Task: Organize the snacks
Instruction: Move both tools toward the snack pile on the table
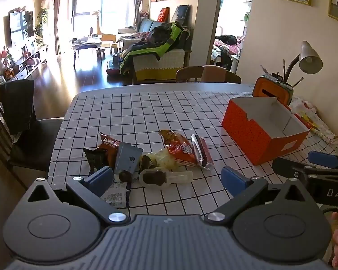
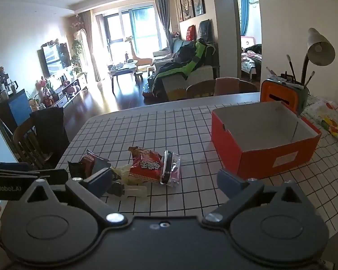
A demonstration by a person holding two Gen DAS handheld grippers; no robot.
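Note:
A heap of snack packets lies on the checked tablecloth (image 1: 146, 112): a red bag (image 1: 180, 150) (image 2: 146, 164), a silver-edged packet (image 1: 201, 154) (image 2: 171, 168), a dark brown bag (image 1: 103, 151) (image 2: 87, 163), a grey packet (image 1: 127, 157), a yellowish wrapper (image 1: 162, 160) and a clear-wrapped chocolate piece (image 1: 155, 177). An open orange box (image 1: 259, 132) (image 2: 259, 155), empty inside, stands to the right. My left gripper (image 1: 169, 178) hangs open just short of the heap. My right gripper (image 2: 165, 181) is open too, nothing between its fingers; it shows in the left wrist view (image 1: 313, 164).
A white receipt (image 1: 115, 196) lies under the left finger. Behind the box stand an orange holder with brushes (image 1: 272, 90) (image 2: 281, 94), a desk lamp (image 1: 308, 58) (image 2: 320, 49) and a patterned cloth (image 2: 329, 121). Wooden chairs stand at the far edge (image 1: 207, 74) and left (image 1: 15, 121).

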